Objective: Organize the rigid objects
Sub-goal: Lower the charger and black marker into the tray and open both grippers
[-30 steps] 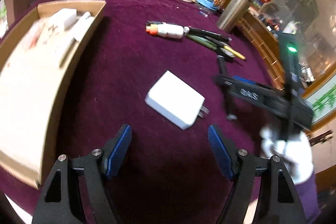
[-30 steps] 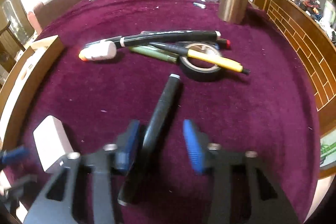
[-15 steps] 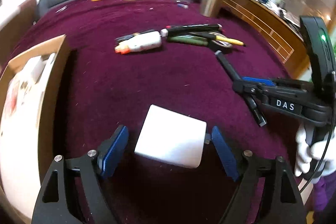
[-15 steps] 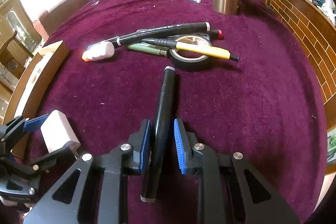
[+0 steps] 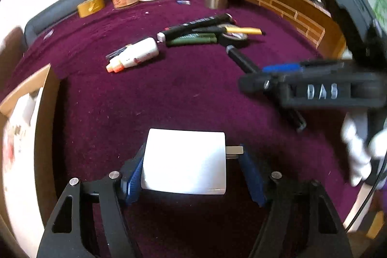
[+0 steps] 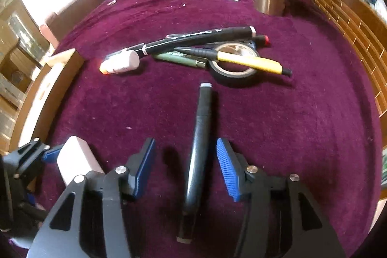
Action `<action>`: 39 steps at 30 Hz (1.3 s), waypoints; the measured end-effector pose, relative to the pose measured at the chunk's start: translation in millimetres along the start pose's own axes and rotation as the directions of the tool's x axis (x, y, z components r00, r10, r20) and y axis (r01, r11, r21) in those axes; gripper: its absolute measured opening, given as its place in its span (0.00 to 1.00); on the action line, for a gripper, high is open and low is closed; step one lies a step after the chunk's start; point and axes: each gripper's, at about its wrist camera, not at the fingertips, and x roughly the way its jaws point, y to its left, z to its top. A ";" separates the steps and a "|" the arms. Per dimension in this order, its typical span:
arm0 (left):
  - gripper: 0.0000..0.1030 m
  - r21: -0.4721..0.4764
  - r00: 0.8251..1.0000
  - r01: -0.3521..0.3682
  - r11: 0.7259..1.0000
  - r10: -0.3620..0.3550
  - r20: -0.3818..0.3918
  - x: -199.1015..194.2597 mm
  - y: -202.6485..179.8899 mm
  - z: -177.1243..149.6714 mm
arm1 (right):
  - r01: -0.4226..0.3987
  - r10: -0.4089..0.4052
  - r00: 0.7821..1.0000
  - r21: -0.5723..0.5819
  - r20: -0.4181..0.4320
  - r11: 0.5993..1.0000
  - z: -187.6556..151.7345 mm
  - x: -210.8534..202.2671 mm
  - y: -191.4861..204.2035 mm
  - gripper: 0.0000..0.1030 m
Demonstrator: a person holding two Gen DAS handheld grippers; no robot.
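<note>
- Left gripper (image 5: 191,169) closing around the white charger (image 5: 185,161); left pad touches it, right pad sits at the prongs (we can't tell contact there).
- Right gripper (image 6: 186,166) opening, black marker (image 6: 197,144) lies loose between the jaws.
- Cardboard box (image 5: 46,117) blurred and cut off at left.
- Maroon cloth (image 6: 302,125) covers the table; jars stand at the far edge.

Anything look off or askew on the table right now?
Nothing spilled or broken. The yellow pen lies propped across the black tape roll in a crossed heap of markers, and the white charger has its prongs out sideways.
</note>
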 end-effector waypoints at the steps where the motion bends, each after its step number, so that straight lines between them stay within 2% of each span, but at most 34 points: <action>1: 0.63 -0.025 1.000 0.004 1.000 -0.004 0.006 -1.2 3.1 -0.3 | 0.027 -0.027 1.000 -0.017 0.005 0.999 -1.0 0.0 3.7 0.41; 2: 0.63 -0.046 1.000 0.007 0.999 -0.006 0.013 -3.2 5.5 -0.8 | 0.046 -0.045 0.999 -0.022 0.011 0.999 -2.0 -0.7 4.0 0.18; 3: 0.63 -0.064 1.000 0.012 0.998 -0.010 0.023 -6.9 7.9 -1.9 | 0.026 -0.026 1.000 -0.013 0.005 1.000 -2.5 -1.4 2.3 0.12; 4: 0.63 -0.083 0.999 0.024 0.996 -0.021 0.035 -12.9 11.2 -3.3 | -0.017 0.017 1.000 0.014 0.002 1.000 -3.3 -3.4 -2.4 0.12; 8: 0.63 -0.146 0.994 0.063 0.987 -0.049 0.097 -46.9 22.7 -11.4 | -0.074 0.073 0.997 0.059 0.019 0.995 -8.0 -15.5 -8.1 0.12; 9: 0.63 -0.161 0.992 0.069 0.984 -0.051 0.118 -59.4 27.3 -14.5 | -0.119 0.117 0.993 0.072 0.028 0.990 -8.1 -21.6 -7.7 0.12; 13: 0.63 -0.225 0.984 0.075 0.972 -0.036 0.175 -103.0 57.7 -24.4 | -0.251 0.247 0.967 0.069 0.068 0.965 0.0 -47.5 10.2 0.12; 16: 0.63 -0.311 0.982 0.042 0.949 0.018 0.189 -126.2 100.4 -33.0 | -0.350 0.347 0.935 0.038 0.067 0.936 12.6 -58.8 39.6 0.12; 19: 0.63 -0.392 0.977 -0.074 0.917 0.145 0.156 -135.3 148.9 -44.0 | -0.443 0.442 0.896 0.012 0.033 0.897 26.5 -57.5 79.5 0.12; 20: 0.63 -0.424 0.974 -0.113 0.898 0.184 0.132 -135.3 169.0 -48.4 | -0.459 0.459 0.888 0.009 0.023 0.888 28.9 -55.8 88.3 0.12; 24: 0.63 -0.506 0.962 -0.217 0.835 0.271 0.035 -121.0 223.9 -57.3 | -0.511 0.510 0.860 -0.005 -0.027 0.860 44.2 -34.7 140.7 0.12; 27: 0.63 -0.527 0.957 -0.249 0.813 0.290 -0.005 -107.7 249.2 -56.7 | -0.542 0.543 0.837 0.034 -0.067 0.839 56.6 -8.0 169.4 0.12; 31: 0.63 -0.571 0.957 -0.251 0.782 0.288 -0.027 -90.6 277.0 -48.8 | -0.547 0.553 0.826 0.087 -0.105 0.833 69.3 27.3 198.8 0.13; 33: 0.63 -0.585 0.957 -0.259 0.769 0.287 -0.046 -80.9 288.7 -44.4 | -0.535 0.545 0.829 0.109 -0.124 0.838 72.9 43.5 209.2 0.13; 34: 0.63 -0.591 0.961 -0.248 0.768 0.273 -0.049 -76.3 291.4 -42.6 | -0.532 0.544 0.828 0.121 -0.132 0.838 74.4 50.3 213.4 0.13; 37: 0.64 -0.573 0.952 -0.279 0.771 0.299 -0.061 -72.1 292.0 -35.3 | -0.544 0.567 0.809 0.167 -0.155 0.822 77.8 70.2 224.1 0.13; 39: 0.64 -0.576 0.950 -0.283 0.767 0.306 -0.060 -68.5 294.2 -31.4 | -0.539 0.565 0.810 0.176 -0.160 0.823 81.0 77.7 232.7 0.13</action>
